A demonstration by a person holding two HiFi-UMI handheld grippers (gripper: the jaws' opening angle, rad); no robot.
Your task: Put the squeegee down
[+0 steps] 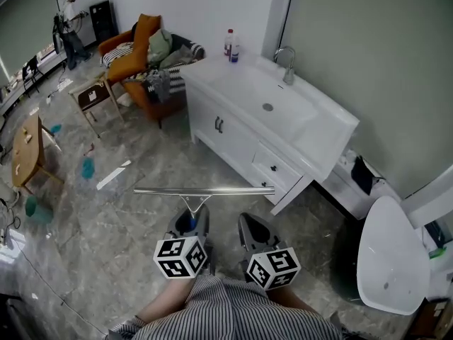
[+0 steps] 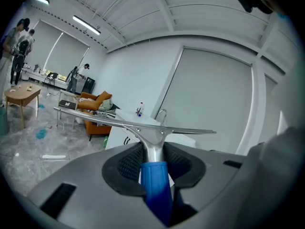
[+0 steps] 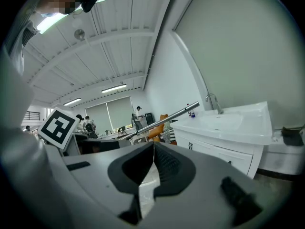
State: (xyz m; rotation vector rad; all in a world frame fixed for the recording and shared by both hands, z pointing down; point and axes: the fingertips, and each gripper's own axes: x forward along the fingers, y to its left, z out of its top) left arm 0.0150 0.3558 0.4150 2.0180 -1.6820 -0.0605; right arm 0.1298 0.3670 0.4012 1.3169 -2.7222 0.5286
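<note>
The squeegee [image 1: 205, 190] has a long metal blade held crosswise above the grey floor and a blue handle. My left gripper [image 1: 191, 219] is shut on that handle, and in the left gripper view the blue handle [image 2: 155, 180] sits clamped between the dark pads with the blade [image 2: 143, 125] level ahead. My right gripper [image 1: 249, 222] hangs beside it to the right, its jaws shut with nothing in them. In the right gripper view the pads [image 3: 164, 163] of the right gripper [image 3: 153, 149] meet in a thin line, and the squeegee blade [image 3: 167, 118] crosses behind them.
A white vanity cabinet with a sink [image 1: 311, 129], a faucet [image 1: 287, 66] and two bottles [image 1: 231, 46] stands ahead to the right. A white toilet [image 1: 389, 261] is at the right edge. An orange armchair [image 1: 138, 48], a stool [image 1: 92, 94] and a wooden table [image 1: 28, 147] stand at left.
</note>
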